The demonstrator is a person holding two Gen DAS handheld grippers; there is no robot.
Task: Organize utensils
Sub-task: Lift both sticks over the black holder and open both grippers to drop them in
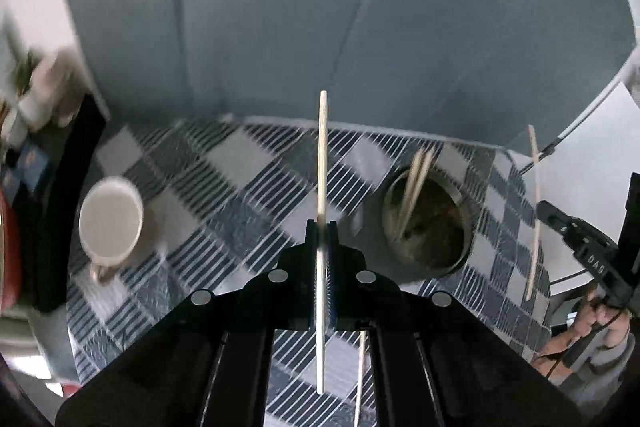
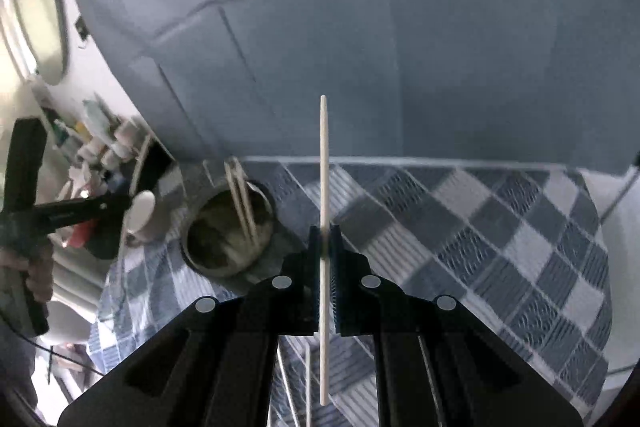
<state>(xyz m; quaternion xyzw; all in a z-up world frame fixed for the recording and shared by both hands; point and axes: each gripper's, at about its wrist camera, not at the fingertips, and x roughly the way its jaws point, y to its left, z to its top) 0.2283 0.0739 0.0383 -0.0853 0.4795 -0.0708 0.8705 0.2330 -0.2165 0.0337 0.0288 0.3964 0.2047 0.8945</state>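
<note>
chopsticks are in both your tools: your left gripper (image 1: 322,227) is clamped tight on one chopstick (image 1: 322,163) standing upright between its pads, and your right gripper (image 2: 325,233) pinches a second chopstick (image 2: 324,167) the same way. ahead and right of the left tool, a metal cup (image 1: 430,223) on the checked cloth (image 1: 240,179) holds two more sticks; a white mug (image 1: 111,221) sits to its left.
</note>
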